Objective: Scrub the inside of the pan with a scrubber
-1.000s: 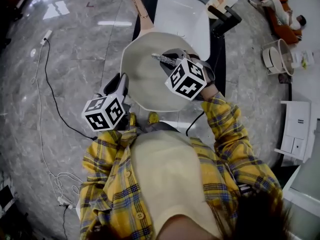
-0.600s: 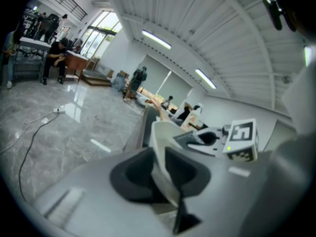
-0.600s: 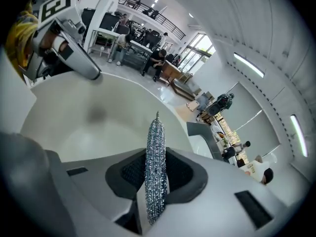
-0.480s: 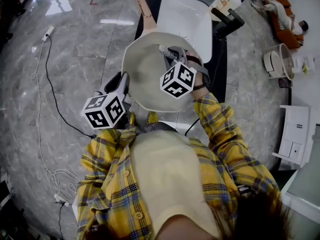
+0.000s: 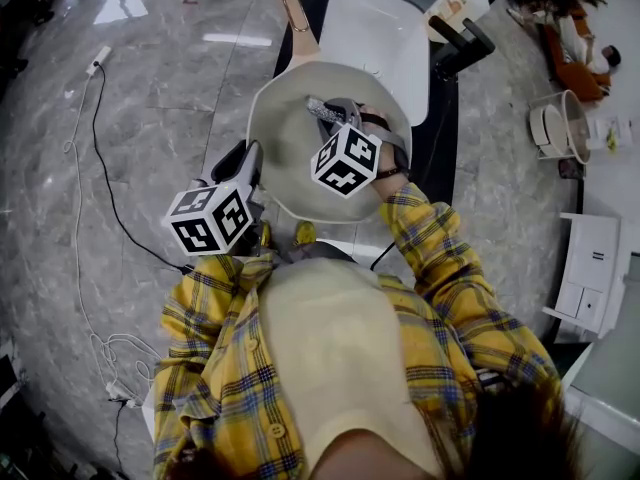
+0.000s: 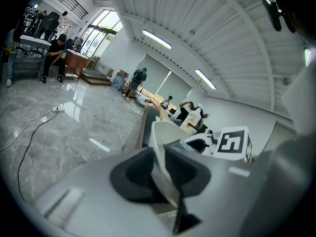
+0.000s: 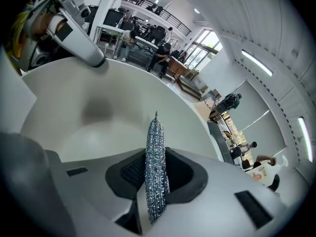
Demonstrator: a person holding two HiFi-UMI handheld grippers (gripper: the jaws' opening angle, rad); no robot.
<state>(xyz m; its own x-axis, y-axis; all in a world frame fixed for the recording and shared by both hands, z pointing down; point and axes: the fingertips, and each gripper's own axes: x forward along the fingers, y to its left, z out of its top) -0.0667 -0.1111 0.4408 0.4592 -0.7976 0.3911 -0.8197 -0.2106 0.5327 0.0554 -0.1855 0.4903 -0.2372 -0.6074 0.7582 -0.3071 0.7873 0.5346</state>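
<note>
Both grip: left gripper point(image 5: 247, 163) holds pan point(image 5: 285, 153) rim; right gripper point(image 7: 156, 174) holds scrubber point(image 7: 155, 147), shifted leftward inside.

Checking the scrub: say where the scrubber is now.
The scrubber is clamped by the right gripper, inside the pan, toward its handle in the head view.

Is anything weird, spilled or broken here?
Nothing looks spilled or broken. The pan is simply gripped at its rim by the left gripper, and the scrubber looks squashed thin in the right gripper.
</note>
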